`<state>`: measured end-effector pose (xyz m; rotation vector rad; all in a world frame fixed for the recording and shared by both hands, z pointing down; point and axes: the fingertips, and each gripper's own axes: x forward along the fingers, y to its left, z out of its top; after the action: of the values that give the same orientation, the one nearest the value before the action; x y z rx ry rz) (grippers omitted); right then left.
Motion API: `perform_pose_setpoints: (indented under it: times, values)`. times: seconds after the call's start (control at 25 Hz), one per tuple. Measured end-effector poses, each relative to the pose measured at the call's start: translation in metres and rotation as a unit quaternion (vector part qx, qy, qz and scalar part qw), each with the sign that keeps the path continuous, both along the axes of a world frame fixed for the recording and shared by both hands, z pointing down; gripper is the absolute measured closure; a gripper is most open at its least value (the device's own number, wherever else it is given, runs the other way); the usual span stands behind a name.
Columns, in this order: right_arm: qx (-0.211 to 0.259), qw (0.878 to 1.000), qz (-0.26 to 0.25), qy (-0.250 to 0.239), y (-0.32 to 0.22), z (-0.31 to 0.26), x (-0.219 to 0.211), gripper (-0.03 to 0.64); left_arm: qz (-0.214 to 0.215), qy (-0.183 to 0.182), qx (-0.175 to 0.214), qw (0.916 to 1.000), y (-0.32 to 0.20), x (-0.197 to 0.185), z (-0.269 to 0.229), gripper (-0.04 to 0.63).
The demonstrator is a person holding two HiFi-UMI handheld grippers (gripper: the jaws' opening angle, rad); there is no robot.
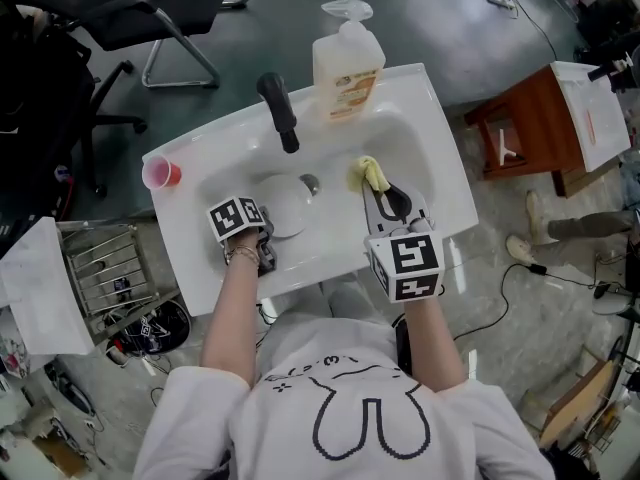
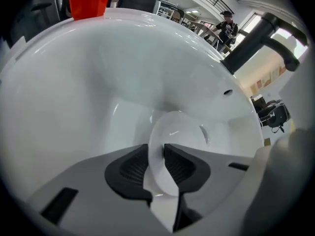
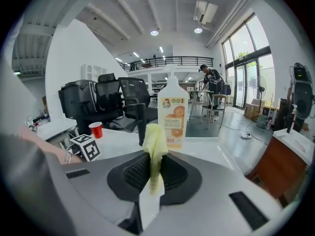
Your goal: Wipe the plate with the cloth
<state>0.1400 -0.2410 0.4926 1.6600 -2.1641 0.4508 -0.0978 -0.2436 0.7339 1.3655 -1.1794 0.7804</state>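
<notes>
Grey workshop flooring surrounds a white sink (image 1: 445, 193) with a black faucet (image 1: 280, 113), an orange-labelled soap bottle (image 1: 347, 63) at its back edge and a red cup (image 1: 160, 173) on its left corner. Inspection finds the plate (image 1: 285, 206), white and glazed, down in the bowl just beside the drain (image 1: 311, 183); whether it rests fully on the bowl's floor cannot be told. The left hand-held gripper (image 2: 156, 156) points steeply down over the plate's near rim. Its jaws stand slightly apart with the rim between the pads (image 2: 130, 168), and the pads do not appear to press, so the hold reads as released. The right hand-held gripper (image 3: 155, 166) is clenched on the yellow cloth (image 3: 156, 144), held above the right side of the bowl, apart from the plate. Assessment: the plate is stiff, light and breakable, and its glaze will likely be slippery against white ceramic, so a firm pinch at the rim is the sound place to steady it. The cloth is soft and limp; gripped by one fold, its free end should do the wiping. Wiping appears not yet begun.
</notes>
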Motion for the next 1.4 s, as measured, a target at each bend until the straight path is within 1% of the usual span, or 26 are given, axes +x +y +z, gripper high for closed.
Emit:
perform_pose_setpoints:
  times: [0.16,0.24,0.36,0.48,0.6,0.72,0.84,1.0,1.2,1.28,1.4]
  values:
    - [0.002,1.0,-0.007,0.005,-0.002,-0.003,-0.006,0.569,0.042,-0.043,-0.001,0.9982,0.005,-0.003,0.006,0.486]
    - [0.005,1.0,-0.012,0.008,-0.005,-0.006,-0.009,0.569,0.046,-0.048,0.004,0.9978,0.004,-0.002,0.006,0.485]
    - [0.012,1.0,-0.02,0.011,-0.008,-0.013,-0.015,0.569,0.039,-0.044,0.018,0.9981,0.001,-0.006,-0.003,0.486]
    - [0.022,0.999,-0.027,0.014,-0.012,-0.022,-0.02,0.569,0.034,-0.03,0.043,0.998,-0.006,-0.008,-0.018,0.479]
    - [0.034,0.999,-0.037,0.016,-0.016,-0.034,-0.029,0.569,0.037,-0.015,0.074,0.9965,-0.013,-0.01,-0.039,0.439]
    - [0.047,0.998,-0.046,0.015,-0.022,-0.048,-0.036,0.569,0.034,-0.012,0.118,0.9923,-0.022,-0.015,-0.067,0.422]
    - [0.062,0.997,-0.049,0.008,-0.028,-0.061,-0.041,0.569,0.031,-0.01,0.166,0.9856,-0.032,-0.02,-0.098,0.396]
    - [0.083,0.995,-0.053,0.003,-0.032,-0.079,-0.047,0.569,0.028,-0.017,0.234,0.9717,-0.046,-0.029,-0.145,0.391]
    - [0.104,0.993,-0.06,0.007,-0.035,-0.1,-0.052,0.569,0.028,-0.011,0.317,0.9479,-0.059,-0.034,-0.202,0.39]
    - [0.115,0.991,-0.068,0.007,-0.036,-0.109,-0.055,0.569,0.035,-0.015,0.355,0.934,-0.062,-0.033,-0.226,0.39]
    - [0.136,0.987,-0.082,0.01,-0.038,-0.127,-0.063,0.569,0.046,-0.027,0.419,0.9064,-0.067,-0.034,-0.268,0.39]
